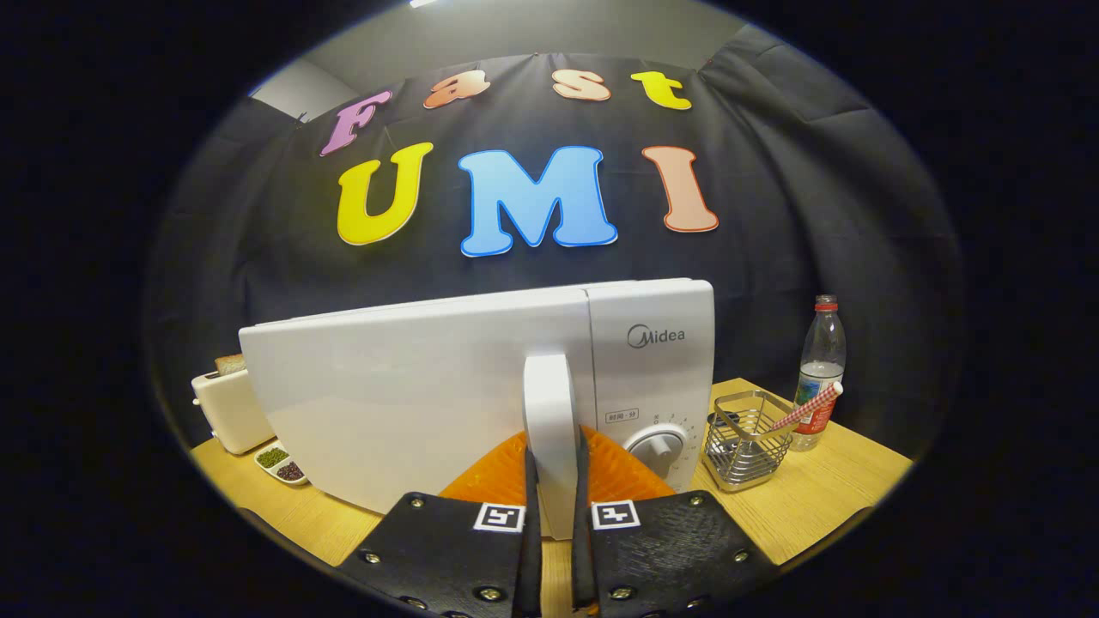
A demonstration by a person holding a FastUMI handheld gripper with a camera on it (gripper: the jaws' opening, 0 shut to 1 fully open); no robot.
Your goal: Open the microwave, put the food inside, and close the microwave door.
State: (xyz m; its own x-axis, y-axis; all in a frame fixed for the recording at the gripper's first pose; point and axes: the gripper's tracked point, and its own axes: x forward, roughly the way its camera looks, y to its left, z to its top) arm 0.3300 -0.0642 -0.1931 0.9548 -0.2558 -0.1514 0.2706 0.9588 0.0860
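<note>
The claw (554, 506) is clamped on the upright handle (549, 429) of the microwave (412, 403), a grip suited to swinging the door (403, 412) on its hinge.

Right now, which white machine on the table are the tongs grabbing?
The big microwave, not the small toaster. The tongs pinch its upright door handle from both sides. The toaster sits apart, beyond the microwave's far side, with bread poking out.

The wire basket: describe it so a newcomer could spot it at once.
Start at the white microwave, whose door handle the gripper clamps between its jaws. Look right past the dial to the wooden table. The basket stands there beside a water bottle, the one shiny metal grid, with a striped straw leaning out.
</note>
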